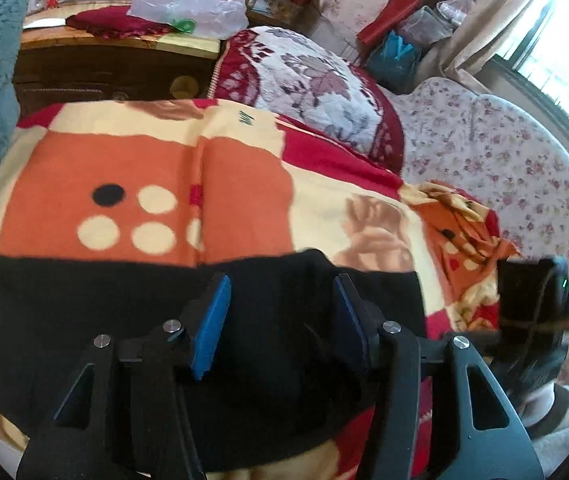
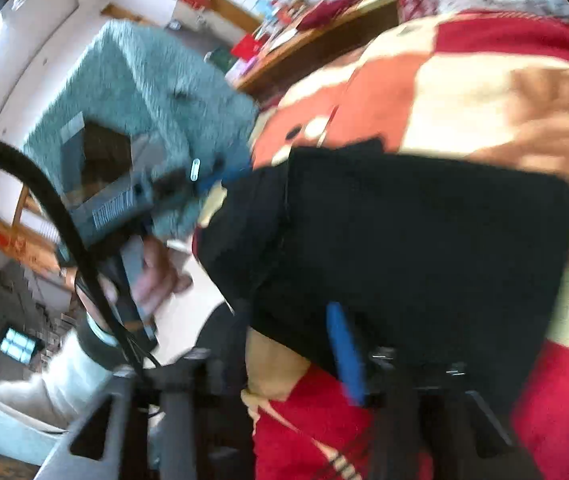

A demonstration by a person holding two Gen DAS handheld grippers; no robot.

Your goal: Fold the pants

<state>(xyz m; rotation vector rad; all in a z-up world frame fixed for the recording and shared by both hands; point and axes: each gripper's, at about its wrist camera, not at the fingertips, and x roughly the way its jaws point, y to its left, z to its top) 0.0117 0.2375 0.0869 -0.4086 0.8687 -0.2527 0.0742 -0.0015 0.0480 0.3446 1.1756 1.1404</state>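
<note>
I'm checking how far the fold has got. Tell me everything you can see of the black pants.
The black pants look like soft, matte knit fabric, already folded into a compact, roughly rectangular stack with a straight far edge. They lie flat on the orange, cream and red patterned blanket. The left claw is open over them, blue pads apart. In the blurred right wrist view the right claw is at their near edge; whether it grips is unclear.

Your left gripper (image 1: pixel 282 312) is black plastic with triangular cut-outs, round silver screws (image 1: pixel 172 326) at its joints, and ribbed blue pads on the fingers (image 1: pixel 212 328). Your right gripper (image 2: pixel 296 344) looks the same, though blurred. A black cable (image 2: pixel 64 224) loops past your bare-skinned left hand (image 2: pixel 156 276) and pale sleeve (image 2: pixel 44 384).
</note>
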